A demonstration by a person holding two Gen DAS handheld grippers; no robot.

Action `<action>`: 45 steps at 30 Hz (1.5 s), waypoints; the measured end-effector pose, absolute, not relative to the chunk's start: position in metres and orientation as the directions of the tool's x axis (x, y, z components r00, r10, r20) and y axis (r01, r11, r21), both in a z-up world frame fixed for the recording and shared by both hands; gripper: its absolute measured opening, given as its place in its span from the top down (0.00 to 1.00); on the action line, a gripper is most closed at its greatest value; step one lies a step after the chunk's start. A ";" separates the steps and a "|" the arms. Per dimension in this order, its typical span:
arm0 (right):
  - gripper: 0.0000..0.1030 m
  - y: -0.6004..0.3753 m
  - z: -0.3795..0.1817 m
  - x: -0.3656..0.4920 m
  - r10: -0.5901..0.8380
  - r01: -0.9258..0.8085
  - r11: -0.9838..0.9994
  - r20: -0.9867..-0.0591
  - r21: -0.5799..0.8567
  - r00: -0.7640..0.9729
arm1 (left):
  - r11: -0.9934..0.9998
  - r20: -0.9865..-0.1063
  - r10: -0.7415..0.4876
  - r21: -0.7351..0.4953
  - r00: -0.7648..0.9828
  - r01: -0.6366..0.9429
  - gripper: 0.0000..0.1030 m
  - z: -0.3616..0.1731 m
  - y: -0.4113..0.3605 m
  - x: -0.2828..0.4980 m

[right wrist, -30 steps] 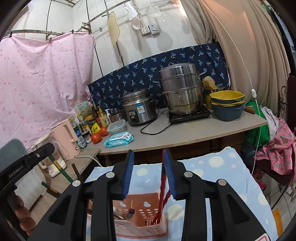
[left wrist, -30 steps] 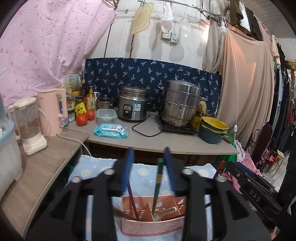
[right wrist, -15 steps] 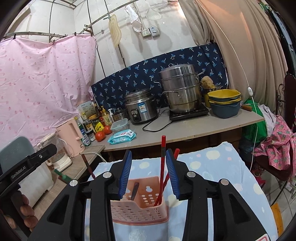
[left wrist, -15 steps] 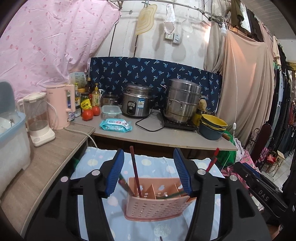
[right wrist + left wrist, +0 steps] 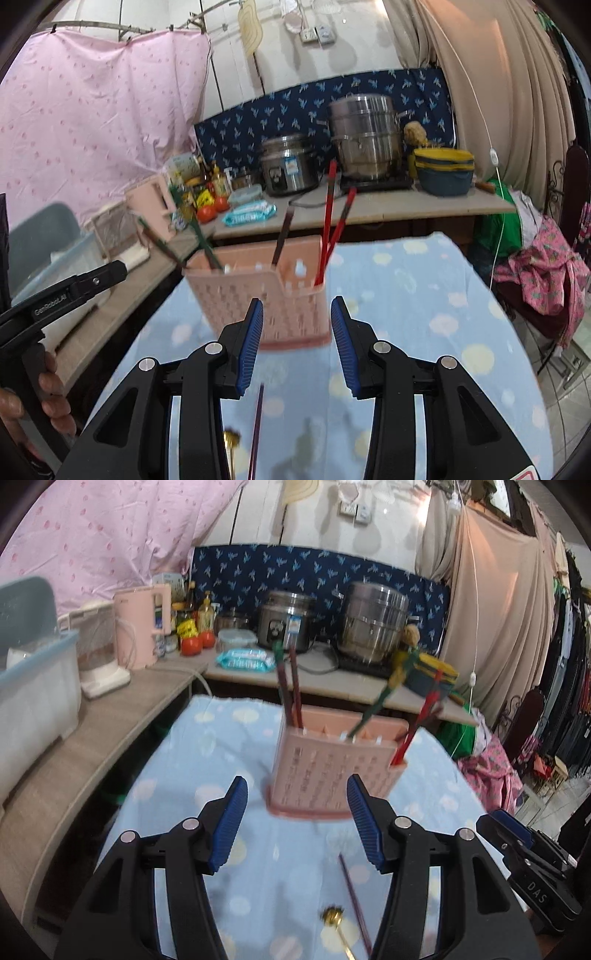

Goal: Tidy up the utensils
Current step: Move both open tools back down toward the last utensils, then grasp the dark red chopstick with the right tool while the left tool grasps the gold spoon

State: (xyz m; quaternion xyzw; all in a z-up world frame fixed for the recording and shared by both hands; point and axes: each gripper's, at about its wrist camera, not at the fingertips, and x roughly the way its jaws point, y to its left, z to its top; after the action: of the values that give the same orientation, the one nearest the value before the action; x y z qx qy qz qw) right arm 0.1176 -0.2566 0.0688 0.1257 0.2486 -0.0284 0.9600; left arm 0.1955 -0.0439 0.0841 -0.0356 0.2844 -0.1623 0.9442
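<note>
A pink slotted utensil holder [image 5: 332,771] [image 5: 266,295] stands on the blue dotted cloth [image 5: 184,775]. It holds dark red chopsticks [image 5: 290,690], green chopsticks [image 5: 384,698] and bright red chopsticks [image 5: 417,723] [image 5: 332,225]. A loose dark chopstick [image 5: 352,897] [image 5: 256,432] and a gold spoon [image 5: 334,919] [image 5: 231,443] lie on the cloth in front of the holder. My left gripper [image 5: 295,827] is open and empty, short of the holder. My right gripper [image 5: 297,343] is open and empty, just in front of the holder.
A counter [image 5: 351,686] behind holds a rice cooker [image 5: 286,627], a steel steamer pot [image 5: 373,627], stacked bowls [image 5: 443,170], tomatoes, bottles and a wipes pack [image 5: 243,661]. A side shelf [image 5: 74,746] on the left carries a pink kettle, a blender and a plastic bin.
Both grippers have opened wide and pulled back from the holder. The chopsticks they held now stand in the holder. A loose chopstick and a spoon have come into view on the cloth.
</note>
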 end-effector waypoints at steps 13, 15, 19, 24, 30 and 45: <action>0.64 -0.225 -0.011 0.053 0.072 0.130 0.958 -0.650 0.257 0.756 | 0.957 -0.678 -0.279 -0.135 0.680 0.257 0.48 0.000 -0.035 0.146; 0.64 -0.218 -0.022 0.046 0.080 0.129 0.958 -0.671 0.255 0.737 | 0.958 -0.694 -0.275 -0.139 0.665 0.251 0.48 -0.006 -0.034 0.140; 0.64 -0.206 -0.040 0.035 0.105 0.122 0.957 -0.703 0.264 0.704 | 0.962 -0.724 -0.253 -0.120 0.641 0.244 0.49 -0.023 -0.034 0.127; 0.67 -0.190 -0.053 0.028 0.119 0.104 0.961 -0.722 0.257 0.682 | 0.961 -0.743 -0.257 -0.127 0.619 0.246 0.49 -0.032 -0.033 0.118; 0.77 -0.180 -0.058 0.026 0.119 0.086 0.968 -0.727 0.238 0.676 | 0.961 -0.754 -0.256 -0.128 0.605 0.247 0.49 -0.039 -0.032 0.112; 0.90 -0.174 -0.067 0.033 0.094 0.089 0.975 -0.736 0.205 0.670 | 0.957 -0.769 -0.263 -0.130 0.583 0.260 0.49 -0.047 -0.039 0.110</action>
State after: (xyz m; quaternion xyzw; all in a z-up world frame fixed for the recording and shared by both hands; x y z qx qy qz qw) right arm 0.0327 -0.1744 -0.0674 0.1126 0.4062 0.0014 0.9068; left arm 0.1099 -0.0388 -0.0466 -0.0016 0.4325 -0.1470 0.8896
